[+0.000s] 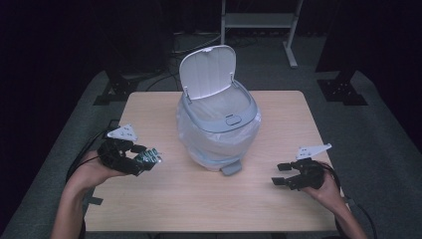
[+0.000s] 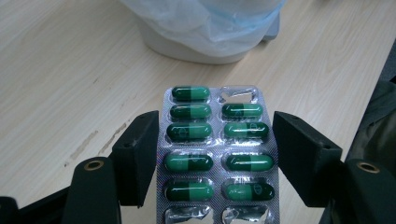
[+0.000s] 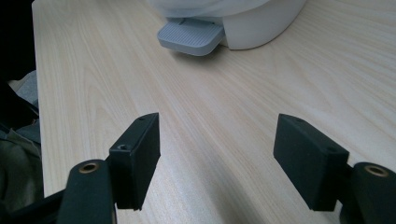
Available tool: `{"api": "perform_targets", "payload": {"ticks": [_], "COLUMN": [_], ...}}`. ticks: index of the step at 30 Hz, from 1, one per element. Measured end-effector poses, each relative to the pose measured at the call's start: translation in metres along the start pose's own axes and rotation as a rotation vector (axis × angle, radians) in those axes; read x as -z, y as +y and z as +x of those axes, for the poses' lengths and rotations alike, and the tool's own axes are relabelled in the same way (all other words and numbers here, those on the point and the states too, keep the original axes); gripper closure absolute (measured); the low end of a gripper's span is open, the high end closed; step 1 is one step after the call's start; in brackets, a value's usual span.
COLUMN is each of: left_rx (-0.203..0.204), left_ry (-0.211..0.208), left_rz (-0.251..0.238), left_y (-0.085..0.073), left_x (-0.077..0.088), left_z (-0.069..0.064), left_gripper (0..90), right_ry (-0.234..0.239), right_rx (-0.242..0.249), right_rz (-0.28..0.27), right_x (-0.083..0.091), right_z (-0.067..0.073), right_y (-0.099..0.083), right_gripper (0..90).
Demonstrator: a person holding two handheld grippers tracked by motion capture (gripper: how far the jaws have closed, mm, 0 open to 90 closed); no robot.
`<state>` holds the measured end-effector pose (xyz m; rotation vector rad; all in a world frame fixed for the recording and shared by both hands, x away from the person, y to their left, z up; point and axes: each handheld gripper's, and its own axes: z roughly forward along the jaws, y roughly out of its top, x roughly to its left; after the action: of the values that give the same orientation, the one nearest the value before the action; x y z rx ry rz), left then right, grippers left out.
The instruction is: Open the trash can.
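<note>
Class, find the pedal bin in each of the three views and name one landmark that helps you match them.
High view: pedal bin at table centre, lid up.
Left gripper view: its bagged base at top centre.
Right gripper view: its base at top, right of centre.
Shared landmark: the wooden table.

Place: a recording lab or test room, not a home.
Surround: black, unlit walls around one lit work spot.
Bench [image 1: 278,199]: a small, pale wood-look top standing alone on grey carpet [image 1: 383,139].
Rig parts: black stand feet [image 1: 343,89] on the carpet at both far corners, cables [image 1: 199,47] trailing across the floor behind.
Furniture: the white metal legs of a frame [image 1: 259,22] at the back.
Props: a white pedal bin [image 1: 219,124] with its lid up, staged mid-bench.
</note>
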<state>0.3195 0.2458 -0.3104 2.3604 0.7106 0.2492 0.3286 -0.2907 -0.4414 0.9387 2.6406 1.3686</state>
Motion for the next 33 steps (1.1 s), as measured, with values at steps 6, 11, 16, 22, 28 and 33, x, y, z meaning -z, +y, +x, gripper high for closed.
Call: {"api": "perform_targets", "payload": {"ticks": [6,11,16,22,28,33], "left_rx": [-0.015,-0.032,-0.046,-0.059,-0.071,-0.092], "left_ry": [-0.009,-0.011,-0.021,-0.026,-0.026,-0.026], "left_rz": [-0.002,-0.006,-0.017,-0.015,-0.024,-0.023], "left_y": [0.017,0.033,0.047,0.061,0.073,0.085], "left_x": [0.006,0.011,0.016,0.02,0.025,0.029], "left_z": [-0.001,-0.003,-0.005,-0.005,-0.007,-0.01], "left_gripper": [33.4,33.4,33.4,33.4,33.4,33.4], "right_ry": [0.001,0.001,0.003,0.009,0.013,0.017], "right_rx": [0.001,0.003,0.005,0.002,0.005,0.005], "right_rz": [-0.005,-0.006,-0.004,-0.002,0.002,0.008], "right_x": [0.0,0.0,0.0,-0.002,-0.004,-0.007], "right_z": [0.0,0.0,0.0,-0.001,-0.001,-0.001], "right_y": [0.0,0.001,0.0,0.001,0.002,0.002], "right_gripper": [30.3,30.3,30.3,30.3,30.3,30.3]}}
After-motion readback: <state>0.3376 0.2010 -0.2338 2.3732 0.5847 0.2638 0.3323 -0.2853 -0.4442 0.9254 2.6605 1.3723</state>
